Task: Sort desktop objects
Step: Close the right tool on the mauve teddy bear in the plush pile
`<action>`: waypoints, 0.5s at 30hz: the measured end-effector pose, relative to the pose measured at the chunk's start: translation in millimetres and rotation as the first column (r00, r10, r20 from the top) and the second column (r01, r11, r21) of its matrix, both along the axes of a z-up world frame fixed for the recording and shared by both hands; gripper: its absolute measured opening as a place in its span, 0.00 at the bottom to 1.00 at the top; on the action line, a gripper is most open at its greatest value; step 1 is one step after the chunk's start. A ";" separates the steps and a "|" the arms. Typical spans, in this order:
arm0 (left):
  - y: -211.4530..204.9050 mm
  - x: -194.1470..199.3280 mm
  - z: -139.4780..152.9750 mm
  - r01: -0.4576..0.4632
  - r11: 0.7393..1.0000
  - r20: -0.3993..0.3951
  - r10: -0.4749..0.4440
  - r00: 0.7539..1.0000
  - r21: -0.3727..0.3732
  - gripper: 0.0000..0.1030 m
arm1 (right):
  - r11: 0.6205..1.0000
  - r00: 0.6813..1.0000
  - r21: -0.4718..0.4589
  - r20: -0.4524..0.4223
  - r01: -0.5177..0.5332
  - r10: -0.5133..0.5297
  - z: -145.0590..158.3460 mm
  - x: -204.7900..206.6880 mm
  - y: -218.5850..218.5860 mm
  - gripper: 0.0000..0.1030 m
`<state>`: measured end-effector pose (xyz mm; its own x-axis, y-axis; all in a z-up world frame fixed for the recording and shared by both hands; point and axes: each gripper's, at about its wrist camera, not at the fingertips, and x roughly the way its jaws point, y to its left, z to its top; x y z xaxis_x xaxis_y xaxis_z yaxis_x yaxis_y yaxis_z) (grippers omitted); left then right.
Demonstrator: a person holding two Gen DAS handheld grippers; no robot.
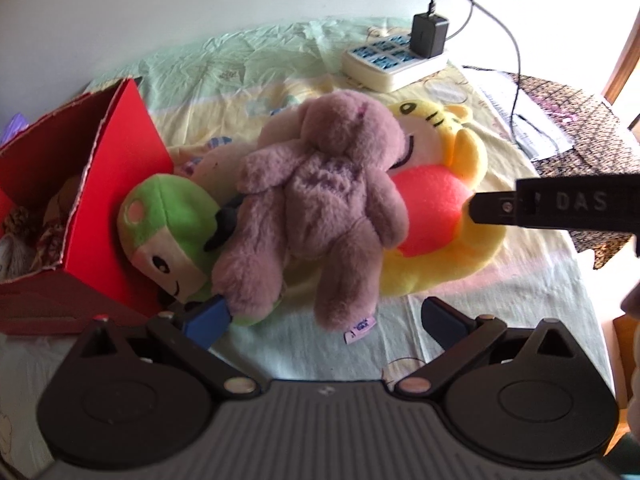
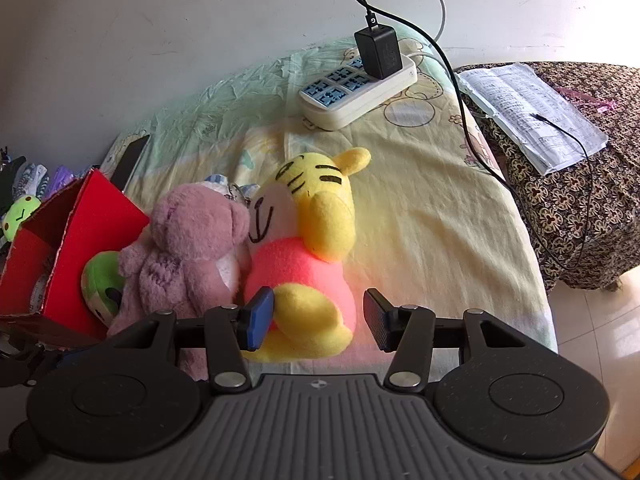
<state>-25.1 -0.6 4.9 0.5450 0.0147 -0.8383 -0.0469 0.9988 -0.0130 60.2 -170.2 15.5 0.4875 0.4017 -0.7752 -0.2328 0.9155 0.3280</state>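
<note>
While the left hand-held gripper (image 1: pixel 324 320) points steeply down over the pile, its jaws stand spread wide, pinching nothing: the left blue pad (image 1: pixel 210 320) touches an arm of the mauve plush bear (image 1: pixel 320 200), the right pad sits clear of it over the sheet. Left wrist view: the bear lies face-down across the middle of the bench (image 1: pixel 520 300), which is covered with a pastel cartoon sheet. Under its left side, a green plush (image 1: pixel 160 224) wedged against a torn red cardboard box (image 1: pixel 120 152) that holds other soft items, too dim to make out. Under its right side, a yellow tiger plush (image 1: pixel 460 200) with a pink belly. Right hand-held gripper's finger (image 1: pixel 560 208) enters from the right edge, just beside the tiger. At the far end, a white power strip (image 1: pixel 384 64) with a black adapter (image 1: pixel 430 36) plugged in. Right wrist view: right hand-held gripper (image 2: pixel 320 320) half spread, straddling the tiger's (image 2: pixel 304 264) lower body; left pad touches its foot, right pad apart from it, no pinch visible. Bear (image 2: pixel 188 248) leans against the tiger's left side, green plush (image 2: pixel 102 280) between bear and box (image 2: pixel 92 240). Power strip (image 2: pixel 352 92) beyond; printed papers (image 2: pixel 532 112) on a patterned cloth to the right.
</note>
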 end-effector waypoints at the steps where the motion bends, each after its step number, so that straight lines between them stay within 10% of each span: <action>1: -0.6 -3.0 4.8 0.012 1.000 0.040 -0.012 0.999 0.000 0.98 | 1.000 1.000 0.020 0.005 -0.007 0.007 1.9 0.8 -0.3 0.52; 15: 15.5 20.3 -12.8 0.087 0.996 0.073 -0.085 0.994 -0.031 0.98 | 0.947 0.974 0.267 -0.090 -0.178 0.209 -4.6 28.7 37.0 0.59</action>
